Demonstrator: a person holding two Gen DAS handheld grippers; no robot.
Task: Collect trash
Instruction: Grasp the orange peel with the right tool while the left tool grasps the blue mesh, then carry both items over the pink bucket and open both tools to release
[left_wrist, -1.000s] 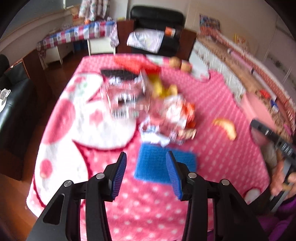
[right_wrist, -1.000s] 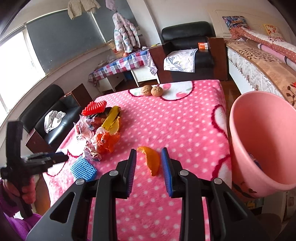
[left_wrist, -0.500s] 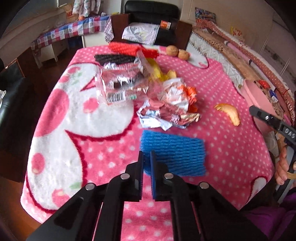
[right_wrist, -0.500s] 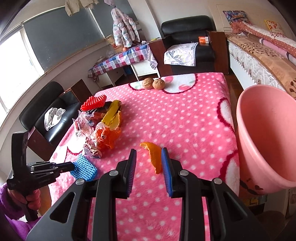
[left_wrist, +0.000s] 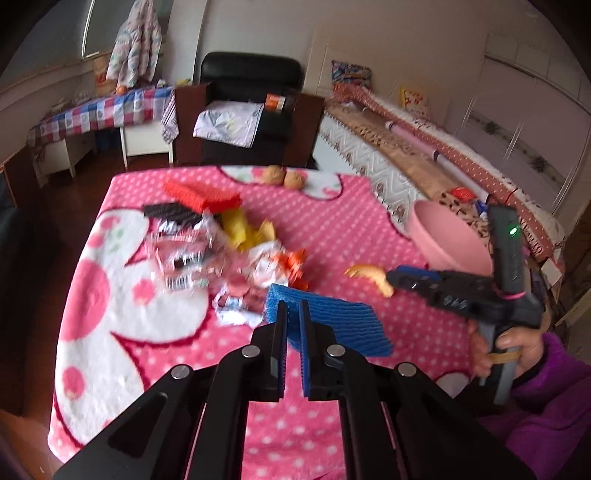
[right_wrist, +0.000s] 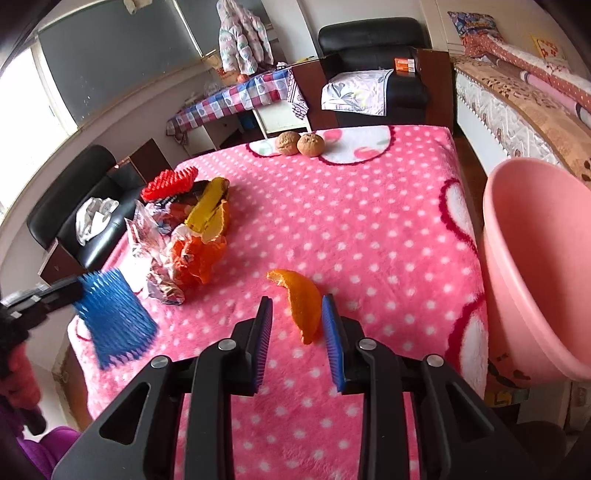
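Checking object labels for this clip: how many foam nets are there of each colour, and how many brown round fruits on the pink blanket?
blue foam net: 1
red foam net: 1
black foam net: 1
brown round fruits: 2
Total: 5

From where I sit this reads as a lived-in home, a bedroom that doubles as a sitting room; a bed with patterned quilts runs along the right wall; a black leather armchair stands at the far end; a side table under a checked cloth sits by the window; a padded jacket hangs above it; the work table wears a pink polka-dot fleece blanket.
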